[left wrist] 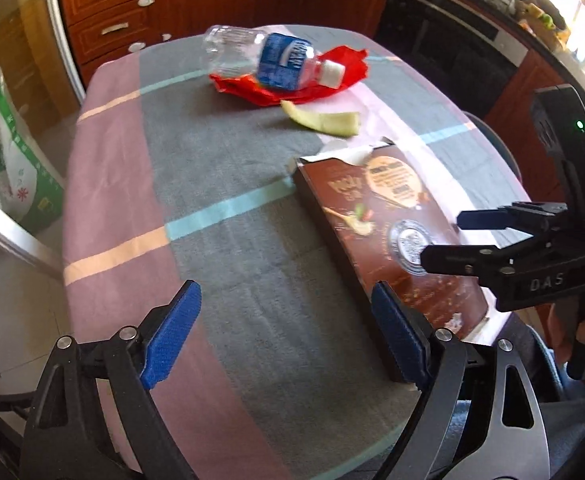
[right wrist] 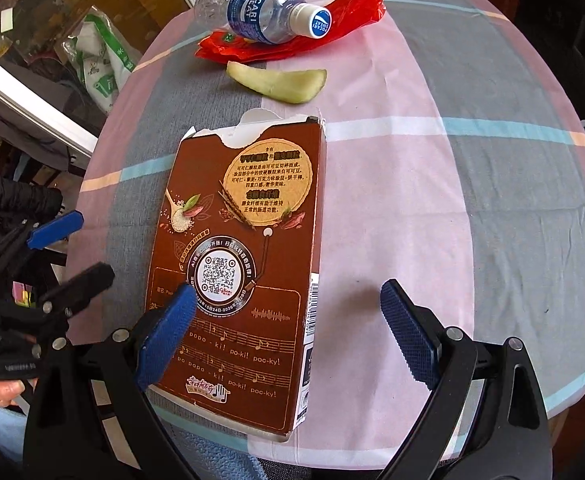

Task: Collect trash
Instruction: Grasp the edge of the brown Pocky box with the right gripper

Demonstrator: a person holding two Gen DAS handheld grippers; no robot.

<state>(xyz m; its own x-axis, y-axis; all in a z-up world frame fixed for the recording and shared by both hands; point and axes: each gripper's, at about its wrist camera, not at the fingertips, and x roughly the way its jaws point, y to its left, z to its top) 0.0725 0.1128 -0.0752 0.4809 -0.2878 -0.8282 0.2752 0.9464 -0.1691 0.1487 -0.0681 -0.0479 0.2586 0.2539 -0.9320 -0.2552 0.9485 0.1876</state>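
A torn brown Pocky box (right wrist: 248, 248) lies flat on the checked tablecloth (right wrist: 492, 220); it also shows in the left wrist view (left wrist: 388, 224). Beyond it lie a pale green fruit slice (right wrist: 280, 80), and an empty Pocari Sweat bottle (right wrist: 260, 10) resting on a red wrapper (right wrist: 356, 4). My right gripper (right wrist: 288, 332) is open just above the box's near end, its left pad over the box. My left gripper (left wrist: 288, 336) is open and empty above the cloth, left of the box. The slice (left wrist: 324, 120), bottle (left wrist: 272, 60) and wrapper (left wrist: 344, 68) show at the far side.
Wooden kitchen cabinets (left wrist: 124, 12) and a dark oven (left wrist: 444, 44) stand behind the table. A green and white bag (left wrist: 8, 160) sits on the floor to the left, by a glass door. The right gripper (left wrist: 448, 240) shows in the left wrist view.
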